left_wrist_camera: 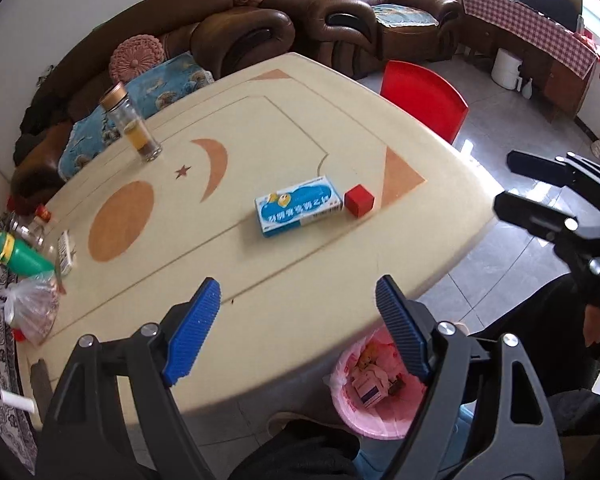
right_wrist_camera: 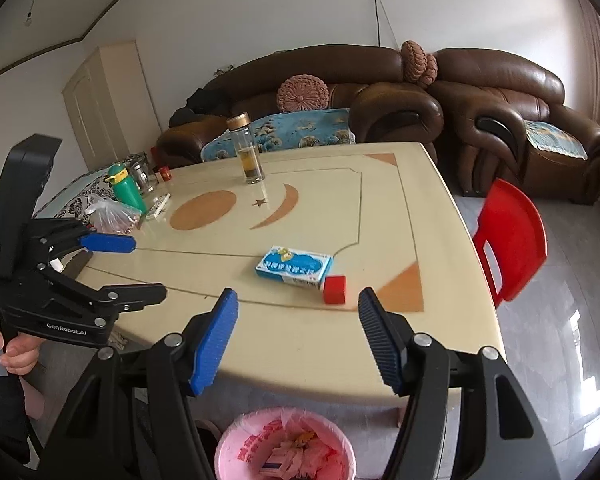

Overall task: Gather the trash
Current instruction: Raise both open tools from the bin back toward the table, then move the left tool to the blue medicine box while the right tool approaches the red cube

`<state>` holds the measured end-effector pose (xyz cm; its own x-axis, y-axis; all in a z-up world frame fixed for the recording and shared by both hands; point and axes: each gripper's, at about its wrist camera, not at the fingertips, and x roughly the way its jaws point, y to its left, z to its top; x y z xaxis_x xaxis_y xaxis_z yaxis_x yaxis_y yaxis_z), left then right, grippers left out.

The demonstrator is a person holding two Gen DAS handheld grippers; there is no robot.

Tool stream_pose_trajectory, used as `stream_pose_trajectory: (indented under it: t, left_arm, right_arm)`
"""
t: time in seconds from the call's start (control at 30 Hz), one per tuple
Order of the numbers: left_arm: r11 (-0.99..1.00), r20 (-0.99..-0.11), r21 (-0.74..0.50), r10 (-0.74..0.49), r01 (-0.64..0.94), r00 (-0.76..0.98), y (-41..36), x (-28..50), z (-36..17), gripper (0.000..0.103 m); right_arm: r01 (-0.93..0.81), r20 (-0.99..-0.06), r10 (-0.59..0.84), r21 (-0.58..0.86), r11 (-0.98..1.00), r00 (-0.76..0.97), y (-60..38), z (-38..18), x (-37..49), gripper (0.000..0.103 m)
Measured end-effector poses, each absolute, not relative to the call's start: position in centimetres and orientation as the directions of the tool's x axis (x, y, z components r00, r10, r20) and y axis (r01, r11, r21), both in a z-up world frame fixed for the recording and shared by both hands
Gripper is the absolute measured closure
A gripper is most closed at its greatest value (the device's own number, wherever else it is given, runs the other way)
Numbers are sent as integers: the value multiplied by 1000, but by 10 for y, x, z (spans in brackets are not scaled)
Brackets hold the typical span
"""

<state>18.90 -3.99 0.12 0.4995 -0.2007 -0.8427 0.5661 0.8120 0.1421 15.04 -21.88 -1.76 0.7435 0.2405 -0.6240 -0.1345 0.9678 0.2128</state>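
A blue and white box (left_wrist_camera: 298, 205) (right_wrist_camera: 294, 266) lies on the cream table (left_wrist_camera: 300, 280) (right_wrist_camera: 300, 344), with a small red cube (left_wrist_camera: 358, 199) (right_wrist_camera: 334, 289) beside it. A pink-lined bin (left_wrist_camera: 374, 392) (right_wrist_camera: 285, 446) with trash in it stands on the floor below the table's near edge. My left gripper (left_wrist_camera: 300, 316) is open and empty above the near edge; it also shows in the right wrist view (right_wrist_camera: 136, 268). My right gripper (right_wrist_camera: 296, 332) is open and empty, short of the cube; it also shows in the left wrist view (left_wrist_camera: 508, 182).
A glass bottle with a gold lid (left_wrist_camera: 134, 126) (right_wrist_camera: 247, 150) stands at the table's far side. A green bottle (left_wrist_camera: 18, 256) (right_wrist_camera: 125, 186), a clear plastic bag (left_wrist_camera: 32, 308) (right_wrist_camera: 112, 214) and a small pack (left_wrist_camera: 66, 254) crowd the left end. A red chair (left_wrist_camera: 424, 96) (right_wrist_camera: 512, 240) stands by the right edge.
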Motion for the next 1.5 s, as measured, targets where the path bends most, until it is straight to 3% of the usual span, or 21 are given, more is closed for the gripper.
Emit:
stream_pose_trajectory:
  t: [0.67, 0.97, 1.5]
  left_arm:
    - [742, -905, 168, -145, 649, 401, -74, 285, -69, 25]
    - [680, -942, 86, -183, 729, 281, -88, 315, -110, 25]
    - [439, -958, 48, -233, 897, 165, -109, 342, -145, 25]
  right_arm:
    - [-117, -681, 265, 255, 960, 683, -230, -77, 234, 41]
    - [-100, -713, 276, 280, 955, 644, -236, -109, 260, 41]
    - [-97, -755, 283, 281, 955, 592, -231, -155, 287, 41]
